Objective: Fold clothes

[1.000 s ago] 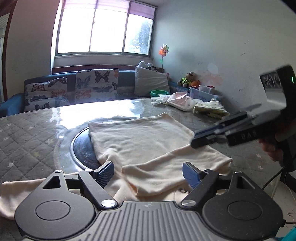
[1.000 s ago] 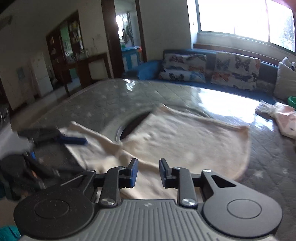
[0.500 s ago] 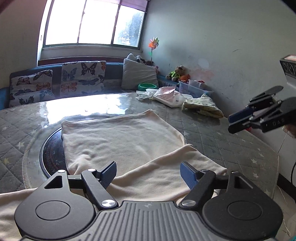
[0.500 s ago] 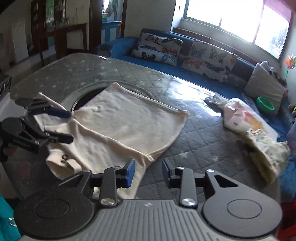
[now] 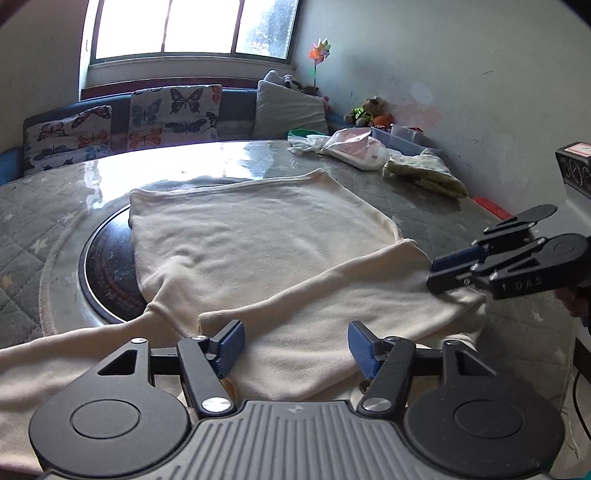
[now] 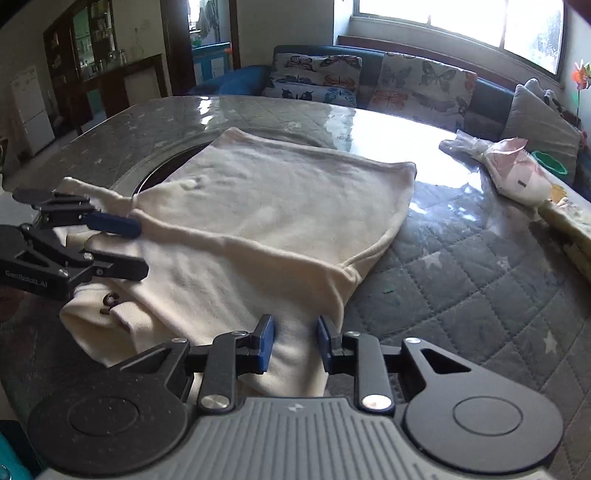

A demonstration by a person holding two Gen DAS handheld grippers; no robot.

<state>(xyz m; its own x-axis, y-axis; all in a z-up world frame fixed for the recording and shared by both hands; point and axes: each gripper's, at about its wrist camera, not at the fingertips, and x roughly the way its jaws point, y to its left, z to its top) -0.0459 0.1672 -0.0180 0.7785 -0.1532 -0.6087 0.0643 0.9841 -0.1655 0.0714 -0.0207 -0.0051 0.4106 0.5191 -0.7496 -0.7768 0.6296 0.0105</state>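
One cream garment (image 5: 258,236) lying flat, folded sleeve crossing sideways

Lighting: daylight only, from the window (image 5: 192,27) at 12 o'clock in the left wrist view and 1 o'clock in the right; panes blown out to white. Glare: bright sheen on the glossy tabletop (image 5: 229,158) below the window. Shadows: soft; the dark cabinet (image 6: 99,70) at 10 o'clock sits dim. Sharpness: both views crisp, no motion blur. Distortion: strong fisheye bowing, black vignette in the corners.
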